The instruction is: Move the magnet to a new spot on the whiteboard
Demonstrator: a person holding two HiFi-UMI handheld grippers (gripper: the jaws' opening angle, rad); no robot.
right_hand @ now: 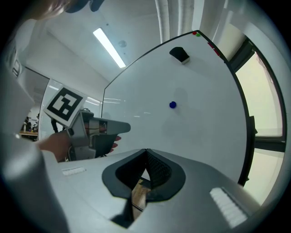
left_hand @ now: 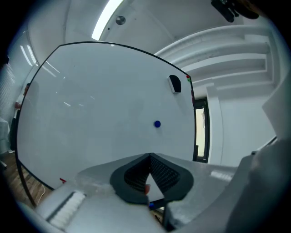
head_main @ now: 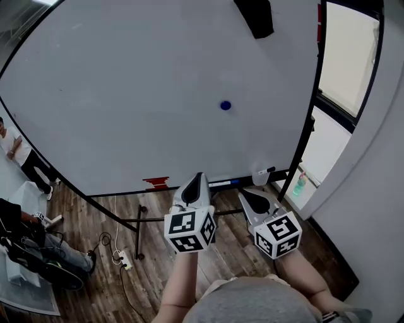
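You are at the start of the job: the reach for the magnet (head_main: pixel 225 105). Nothing has hold of it yet.

The magnet is a small blue dot stuck on the whiteboard (head_main: pixel 126 94). It sits right of the middle of the board, with bare white all around it. A black eraser (head_main: pixel 255 17) is stuck well above it, near the top edge.

Your left gripper (head_main: pixel 197 180) is squeezed tight, with its two jaws pressed together at the tips and nothing between them. Your right gripper (head_main: pixel 250 197) is squeezed tight too, and it is also empty. Both are held low, in front of the bottom edge of the board, side by side and pointing at it. The magnet is up above them and well apart from both. It lies a bit closer to the line of the right one.

I think the next move goes like this. Pick one gripper and spread its jaws. Lift it to the magnet so one jaw is on each side of the blue dot. Then close on its edge. The magnet is small and sits flat, so the tips must come right up against the board. Pull it off and set it on a bare white part, away from the eraser.
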